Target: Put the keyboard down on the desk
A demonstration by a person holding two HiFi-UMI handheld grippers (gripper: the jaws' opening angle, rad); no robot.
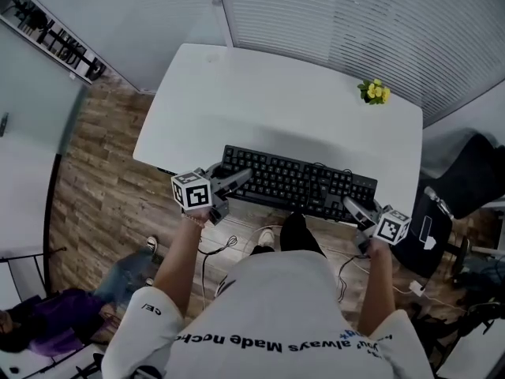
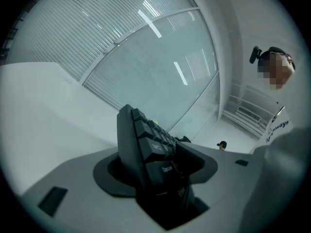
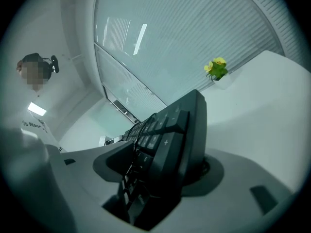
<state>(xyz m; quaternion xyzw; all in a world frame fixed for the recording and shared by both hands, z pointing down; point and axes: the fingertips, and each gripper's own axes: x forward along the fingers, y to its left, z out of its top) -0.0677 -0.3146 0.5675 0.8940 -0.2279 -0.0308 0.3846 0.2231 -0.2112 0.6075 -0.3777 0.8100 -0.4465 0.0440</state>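
**Placement.** The keyboard [image 1: 298,184] lies flat along the near edge of the worktop [image 1: 260,93], in the centre of the head view and keys up. A small yellow flower [image 1: 375,91] stands well apart at the upper right. One claw takes each short end, so the long body stays level as it goes down.

**Claw state.** The left claw [image 1: 235,178] has its jaws spread around the keyboard's left end. The right claw [image 1: 353,208] has its jaws spread around the right end. In both gripper views the keyboard edge stands between the pads, which appear slack rather than clamped. Judged from this, the set-down is essentially complete.

**Arm pose.** Both forearms reach forward from the bottom of the frame. The claws point nearly level and angle inward toward each other.
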